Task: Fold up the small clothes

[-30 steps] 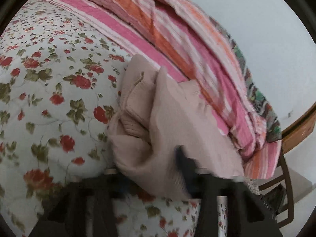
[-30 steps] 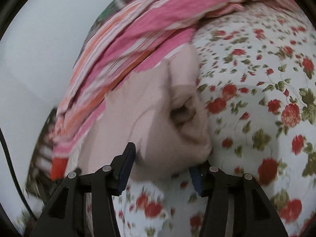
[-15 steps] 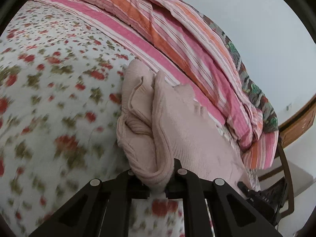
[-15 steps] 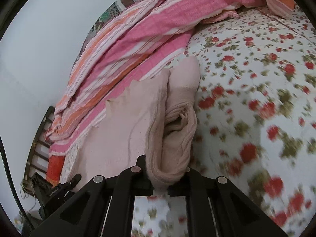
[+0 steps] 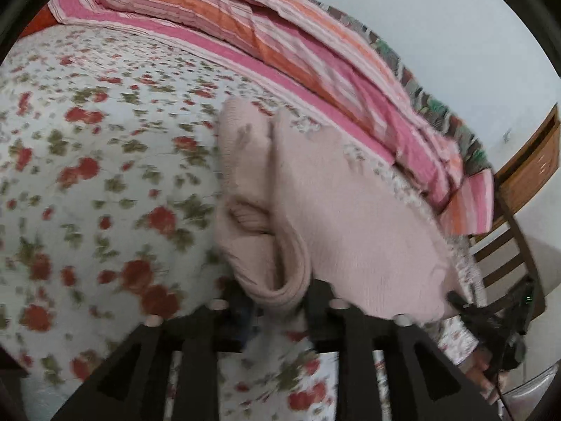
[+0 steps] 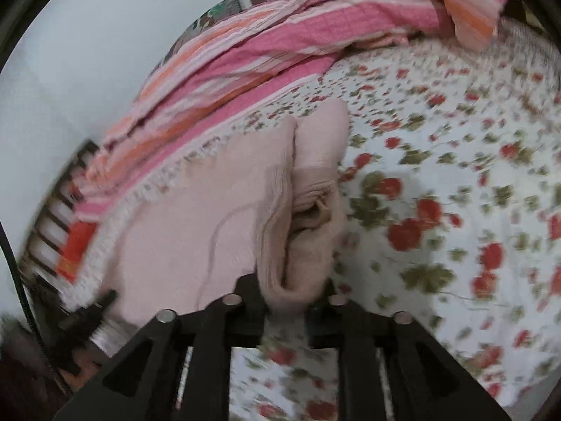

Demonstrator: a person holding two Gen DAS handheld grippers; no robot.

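The pink garment [image 5: 343, 217] lay on the flowered bedsheet [image 5: 105, 175], just in front of the striped blanket [image 5: 315, 59] bunched along the bed's far side. The left gripper [image 5: 277, 301] had a rolled edge of the garment between its jaws; the jaws were opening, and the cloth bulged through the gap. The right gripper [image 6: 291, 298] likewise had a folded edge of the garment [image 6: 196, 217] between its opening jaws. Whether the pads pressed the cloth could not be determined.
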